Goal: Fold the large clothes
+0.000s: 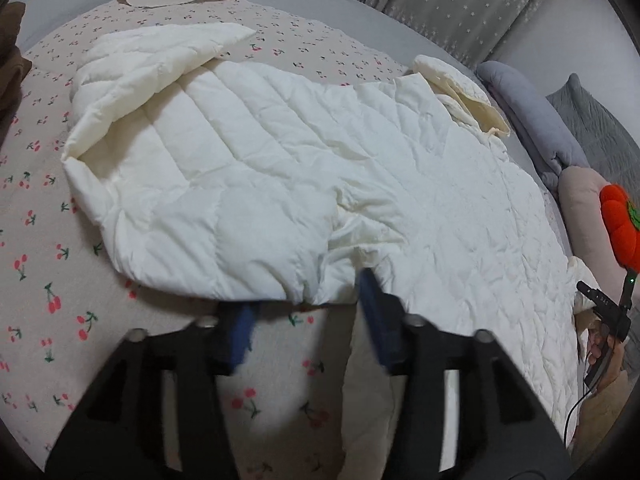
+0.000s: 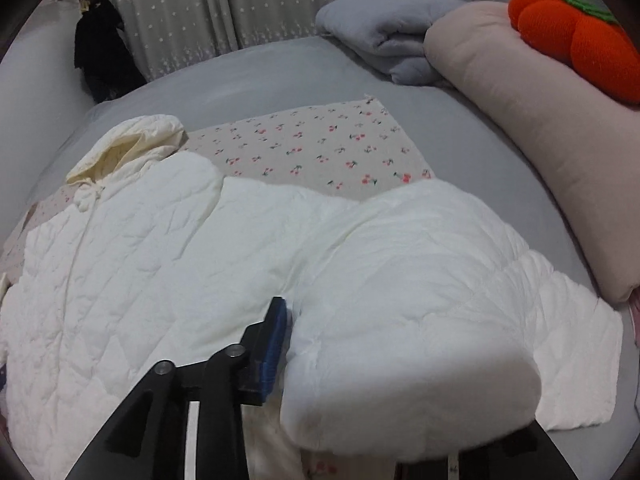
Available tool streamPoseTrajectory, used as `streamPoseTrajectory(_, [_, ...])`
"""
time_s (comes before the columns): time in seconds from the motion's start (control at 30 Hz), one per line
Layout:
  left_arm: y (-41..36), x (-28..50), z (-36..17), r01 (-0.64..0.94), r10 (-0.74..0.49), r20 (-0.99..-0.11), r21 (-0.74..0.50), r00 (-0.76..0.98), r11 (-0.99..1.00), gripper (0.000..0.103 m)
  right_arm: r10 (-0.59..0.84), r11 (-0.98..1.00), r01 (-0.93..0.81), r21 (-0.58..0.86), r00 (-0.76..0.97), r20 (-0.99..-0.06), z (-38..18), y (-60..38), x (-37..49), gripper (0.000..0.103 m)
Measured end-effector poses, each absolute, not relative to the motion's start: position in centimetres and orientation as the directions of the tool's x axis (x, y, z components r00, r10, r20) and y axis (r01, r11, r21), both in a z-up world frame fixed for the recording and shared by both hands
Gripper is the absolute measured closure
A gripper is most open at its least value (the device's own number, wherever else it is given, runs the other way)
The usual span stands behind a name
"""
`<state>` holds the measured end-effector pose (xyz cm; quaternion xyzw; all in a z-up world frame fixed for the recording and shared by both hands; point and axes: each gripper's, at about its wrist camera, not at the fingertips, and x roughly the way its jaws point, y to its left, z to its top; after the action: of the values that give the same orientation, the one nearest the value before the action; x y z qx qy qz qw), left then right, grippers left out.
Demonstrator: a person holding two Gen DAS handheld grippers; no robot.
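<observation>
Garment: white quilted padded coat with hood [image 1: 280,168], lies spread on the cherry-print cloth [image 1: 44,280] over the grey bed sheet [image 2: 260,76].
Left gripper [image 1: 308,312]: fingers spread, at the coat's near hem; fabric btw. them, not pinched.
Right gripper [image 2: 360,344]: one blue pad [image 2: 276,340] visible, other hidden by a puffy sleeve fold [image 2: 400,360]; grip state: cannot tell.
Advice: prob. take thick edge deep, both sides, w/ even pull, fold flat.
Beside: beige bolster [image 2: 540,152], well apart.
</observation>
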<state>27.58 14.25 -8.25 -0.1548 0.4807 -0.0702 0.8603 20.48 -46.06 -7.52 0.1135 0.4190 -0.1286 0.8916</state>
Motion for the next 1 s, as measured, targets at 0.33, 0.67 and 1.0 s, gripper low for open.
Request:
streamPoseTrajectory(0.33, [12.6, 16.7, -6.4, 0.110, -0.436, -0.837, -0.425, 0.332, 0.899, 0.024, 0.093, 0.965, 0.137, 0.222, 0.616, -0.783, -5.1, -38.5, 5.8, 0.021])
streamPoseTrajectory(0.67, [11.5, 10.7, -10.0, 0.133, -0.633, -0.760, -0.619, 0.148, 0.774, 0.026, 0.235, 0.935, 0.086, 0.345, 0.576, -0.783, -8.5, -34.9, -3.4, 0.021])
streamPoseTrajectory(1.0, [11.9, 8.9, -5.9, 0.130, -0.626, -0.740, -0.615, 0.245, 0.778, 0.094, 0.340, 0.794, 0.243, 0.557, 0.582, -0.739, -11.3, -39.0, -5.6, 0.092])
